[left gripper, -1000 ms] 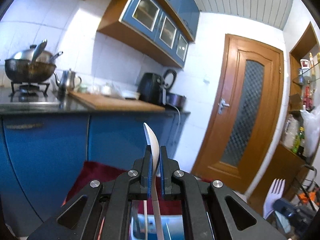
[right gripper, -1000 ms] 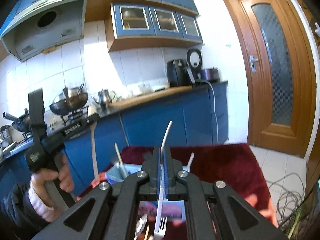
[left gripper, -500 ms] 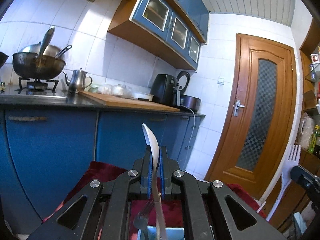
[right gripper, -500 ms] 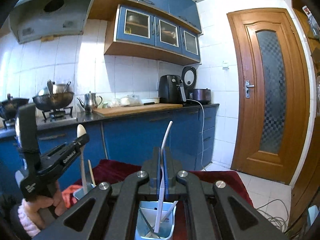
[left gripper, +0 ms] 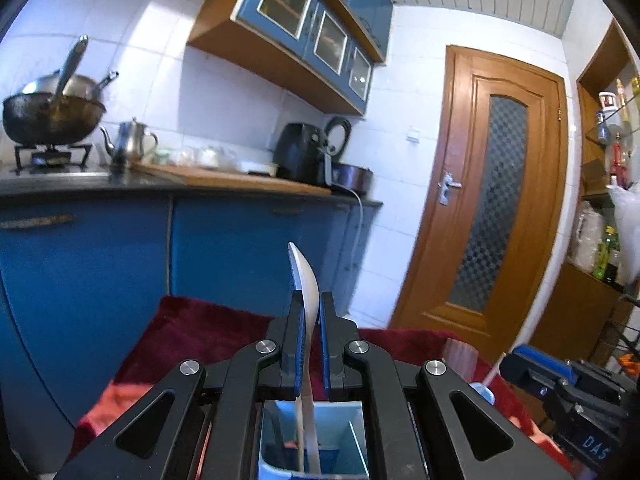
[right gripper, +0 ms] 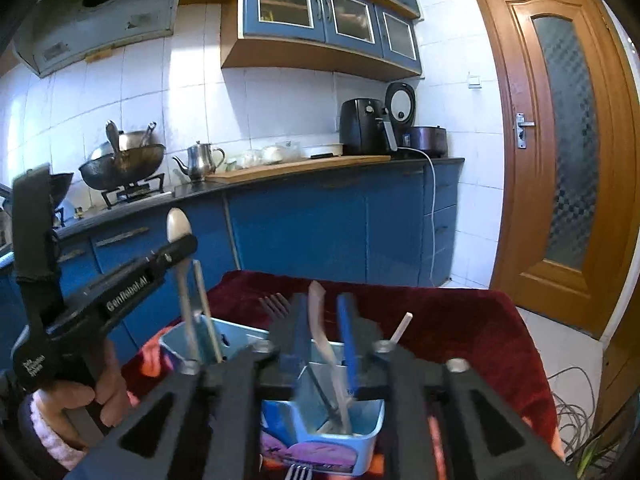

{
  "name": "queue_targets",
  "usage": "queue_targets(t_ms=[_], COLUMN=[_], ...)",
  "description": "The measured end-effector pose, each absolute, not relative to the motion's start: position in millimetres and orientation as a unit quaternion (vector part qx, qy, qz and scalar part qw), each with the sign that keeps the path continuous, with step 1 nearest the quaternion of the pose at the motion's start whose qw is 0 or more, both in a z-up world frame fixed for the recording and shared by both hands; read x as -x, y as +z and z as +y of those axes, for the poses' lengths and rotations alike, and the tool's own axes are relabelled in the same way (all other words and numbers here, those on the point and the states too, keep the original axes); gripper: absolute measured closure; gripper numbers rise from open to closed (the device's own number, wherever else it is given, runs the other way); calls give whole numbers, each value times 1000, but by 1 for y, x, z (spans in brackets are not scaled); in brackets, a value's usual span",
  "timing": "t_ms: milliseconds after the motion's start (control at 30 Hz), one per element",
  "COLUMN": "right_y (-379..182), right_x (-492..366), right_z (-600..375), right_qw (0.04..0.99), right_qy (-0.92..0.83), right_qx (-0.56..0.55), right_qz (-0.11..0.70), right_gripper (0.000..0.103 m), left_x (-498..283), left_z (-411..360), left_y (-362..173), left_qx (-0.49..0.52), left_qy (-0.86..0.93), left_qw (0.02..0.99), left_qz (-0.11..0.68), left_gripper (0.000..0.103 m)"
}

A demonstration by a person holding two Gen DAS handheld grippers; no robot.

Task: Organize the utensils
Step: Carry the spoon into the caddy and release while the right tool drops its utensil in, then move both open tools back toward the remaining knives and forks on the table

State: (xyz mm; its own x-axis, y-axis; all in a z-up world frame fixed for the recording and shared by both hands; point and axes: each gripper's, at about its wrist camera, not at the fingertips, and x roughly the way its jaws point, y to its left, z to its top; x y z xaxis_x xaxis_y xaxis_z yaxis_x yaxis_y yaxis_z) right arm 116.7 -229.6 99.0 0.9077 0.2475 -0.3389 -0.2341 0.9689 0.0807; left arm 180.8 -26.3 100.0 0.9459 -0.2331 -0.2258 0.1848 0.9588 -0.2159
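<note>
Having just parted, the right gripper (right gripper: 322,334) jaws free the white utensil (right gripper: 326,344); left gripper (left gripper: 311,340) clamps its spoon (left gripper: 306,280).

the right hand-held gripper (right gripper: 322,336) had its jaws closed tight on the white fork's handle (right gripper: 319,312) a second earlier; they have just been opening, and the pads now stood clear of the handle, which leaned loose between them with its lower end down in the light blue holder (right gripper: 360,442) below. that holder had come up closer under the right hand-held gripper. the left hand-held gripper (left gripper: 307,338) sank too: the blue holder (left gripper: 354,432) beneath it, barely showing before, now filled the gap under its fingers, with the white spoon's (left gripper: 306,280) handle reaching down into it.
</note>
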Motion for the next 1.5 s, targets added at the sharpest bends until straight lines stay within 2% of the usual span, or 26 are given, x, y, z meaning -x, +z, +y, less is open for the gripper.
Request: queue_targets(t_ms=[133, 600, 1500], right_y=[106, 104, 53], right_x=[-105, -68, -26], right_z=[-230, -240, -256], right_qw=[978, 966, 933], right_qy=[120, 112, 82], right_qx=[-23, -68, -94], right_qz=[171, 224, 338], right_gripper=[76, 76, 76], left_x=[-172, -121, -90], left_z=[-22, -15, -59], left_y=[101, 105, 34], left_qx=[97, 71, -7], left_qy=[-109, -145, -201], left_qw=[980, 967, 903], left_qz=[137, 198, 380], left_gripper=[87, 86, 86])
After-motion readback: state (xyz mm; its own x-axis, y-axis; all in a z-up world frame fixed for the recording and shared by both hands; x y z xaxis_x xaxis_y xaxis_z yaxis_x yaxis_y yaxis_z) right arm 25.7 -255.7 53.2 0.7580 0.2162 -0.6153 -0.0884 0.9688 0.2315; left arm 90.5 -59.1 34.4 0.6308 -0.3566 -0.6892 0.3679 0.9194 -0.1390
